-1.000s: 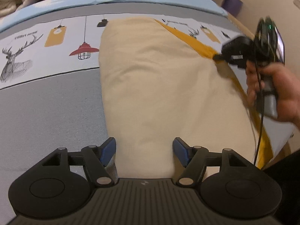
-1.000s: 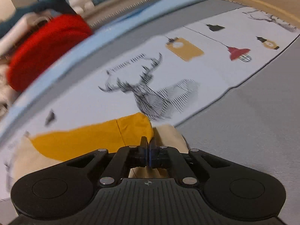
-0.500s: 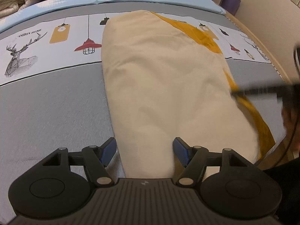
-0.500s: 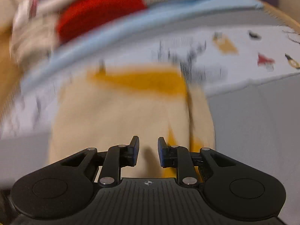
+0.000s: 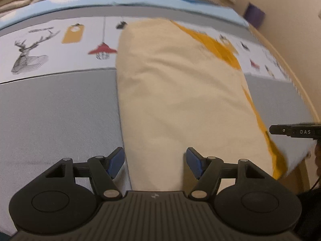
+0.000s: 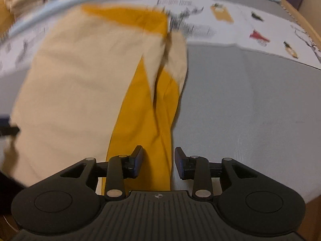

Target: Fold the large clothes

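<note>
The garment point(image 5: 180, 100), cream w/ mustard-yellow panels, lies folded into a long strip on the bed point(image 5: 60, 110), running from the lower middle of the left-wrist frame up to the upper middle; in the right-wrist view its yellow sleeve/edge strip point(image 6: 144, 124) runs down the centre to the bottom. Left tool point(image 5: 154, 161) stands wide, nothing between its pads, hovering over the near end of the cloth. Right tool point(image 6: 158, 164) is part-open and has just been opening; yellow fabric shows in the gap below it but the pads don't press on it, so it looks let go. Its tip also shows at the right edge of the left-wrist frame. Judging from this, the lengthwise fold is laid and the next step is prob. a crosswise fold, near end to far end. To do that well: drop both tools to the near corners, left on the cream edge, right on the yellow edge, pinch all layers together, not just the top one. Lift level, carry both at the same pace so the strip doesn't skew, lay edge on edge, then release. Risk: the yellow strip is creased and could slip out or bunch, so smooth it first.
</note>
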Motion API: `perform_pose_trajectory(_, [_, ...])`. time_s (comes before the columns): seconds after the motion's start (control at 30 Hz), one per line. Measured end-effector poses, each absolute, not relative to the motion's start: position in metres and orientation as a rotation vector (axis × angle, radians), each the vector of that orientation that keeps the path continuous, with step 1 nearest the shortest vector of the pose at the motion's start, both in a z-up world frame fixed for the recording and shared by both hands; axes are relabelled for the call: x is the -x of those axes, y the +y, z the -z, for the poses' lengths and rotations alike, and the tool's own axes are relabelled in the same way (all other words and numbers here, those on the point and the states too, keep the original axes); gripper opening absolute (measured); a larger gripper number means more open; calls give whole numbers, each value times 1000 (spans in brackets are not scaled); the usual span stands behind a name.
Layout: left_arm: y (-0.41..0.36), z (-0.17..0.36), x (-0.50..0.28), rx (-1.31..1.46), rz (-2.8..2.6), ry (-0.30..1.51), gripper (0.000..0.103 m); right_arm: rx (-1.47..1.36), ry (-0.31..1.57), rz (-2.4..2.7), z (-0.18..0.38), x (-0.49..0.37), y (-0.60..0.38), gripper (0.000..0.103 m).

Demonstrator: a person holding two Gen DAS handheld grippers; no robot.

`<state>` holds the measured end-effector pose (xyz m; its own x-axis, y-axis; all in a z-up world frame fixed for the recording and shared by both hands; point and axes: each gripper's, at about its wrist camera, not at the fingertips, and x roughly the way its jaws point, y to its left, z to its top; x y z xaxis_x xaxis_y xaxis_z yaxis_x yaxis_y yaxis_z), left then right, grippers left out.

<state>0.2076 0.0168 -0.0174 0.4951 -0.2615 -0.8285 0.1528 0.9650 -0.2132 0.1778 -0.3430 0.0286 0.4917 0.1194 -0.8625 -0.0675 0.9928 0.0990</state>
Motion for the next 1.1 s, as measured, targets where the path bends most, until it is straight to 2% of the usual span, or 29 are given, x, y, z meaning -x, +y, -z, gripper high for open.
perform_pose_trajectory(0.1, [23,14,-216,183,217,1010,73,-177,997,-97,-27,-193,-354,45])
perform_pose_trajectory(0.2, [32,13,-229,275,201,1014,73,-272,1021,-118,-11,-210,-357,49])
perform_pose_trajectory(0.4, [60,38,-292,494,177,1137,76,-383,1079,-107,10,-233,-362,56])
perform_pose_trajectory(0.57, [79,77,-342,721,231,1200,86,-397,1102,-115,17,-241,-361,58])
perform_pose_trajectory(0.73, [73,101,-364,788,257,1192,89,-393,1118,-114,23,-246,-358,59])
perform_pose_trajectory(0.83, [66,101,-371,783,265,1150,88,-409,1117,-107,26,-253,-357,59])
perform_pose_trajectory(0.9, [63,97,-373,758,266,1115,80,-414,1108,-102,26,-256,-354,60])
perform_pose_trajectory(0.93, [63,95,-375,749,272,1097,72,-411,1098,-99,25,-258,-352,58])
perform_pose_trajectory(0.97, [63,91,-376,744,282,1080,65,-405,1090,-99,24,-259,-349,51])
perform_pose_trajectory(1.0, [63,85,-378,733,298,1055,62,-398,1084,-104,23,-261,-345,40])
perform_pose_trajectory(1.1, [66,66,-383,688,326,992,58,-371,1044,-109,16,-264,-332,19])
